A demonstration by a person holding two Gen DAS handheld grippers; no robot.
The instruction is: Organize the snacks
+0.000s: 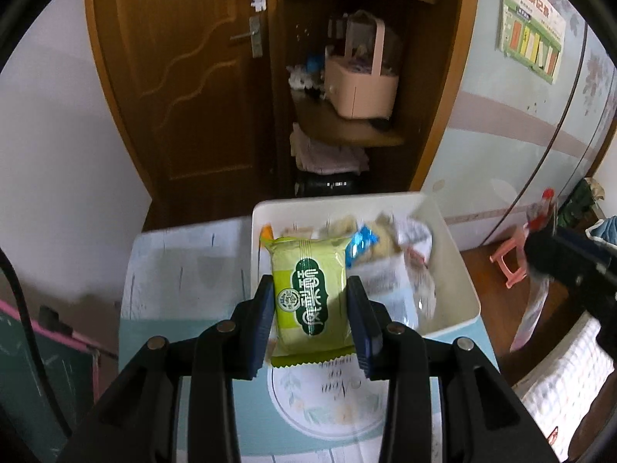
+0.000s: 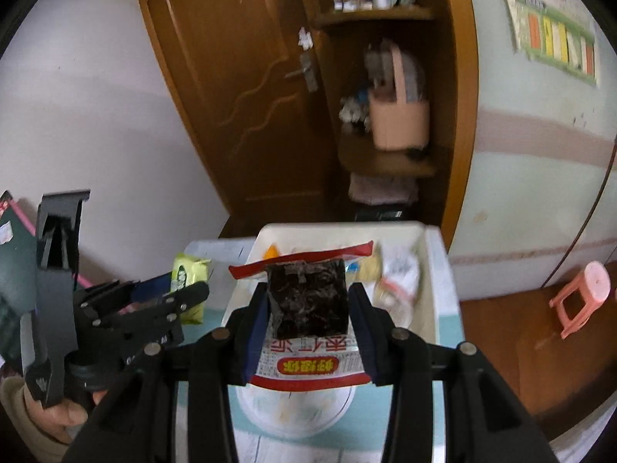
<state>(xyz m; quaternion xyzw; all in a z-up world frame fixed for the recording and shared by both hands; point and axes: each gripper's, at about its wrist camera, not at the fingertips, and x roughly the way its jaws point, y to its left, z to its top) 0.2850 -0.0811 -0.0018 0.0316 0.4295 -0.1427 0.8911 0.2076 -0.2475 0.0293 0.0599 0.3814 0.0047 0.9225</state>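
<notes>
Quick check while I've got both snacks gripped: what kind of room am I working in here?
Most likely a lived-in home room, perhaps a bedroom. A wooden door stands beside open corner shelves holding a pink basket, a pink plastic stool sits on the floor, and a chart hangs on the wall.

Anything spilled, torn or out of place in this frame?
Nothing stands out. Left gripper holds the green snack packet squarely; right gripper holds the red-edged dark packet. Both look intact. Snacks in the white bin are jumbled, none spilled outside it.
</notes>
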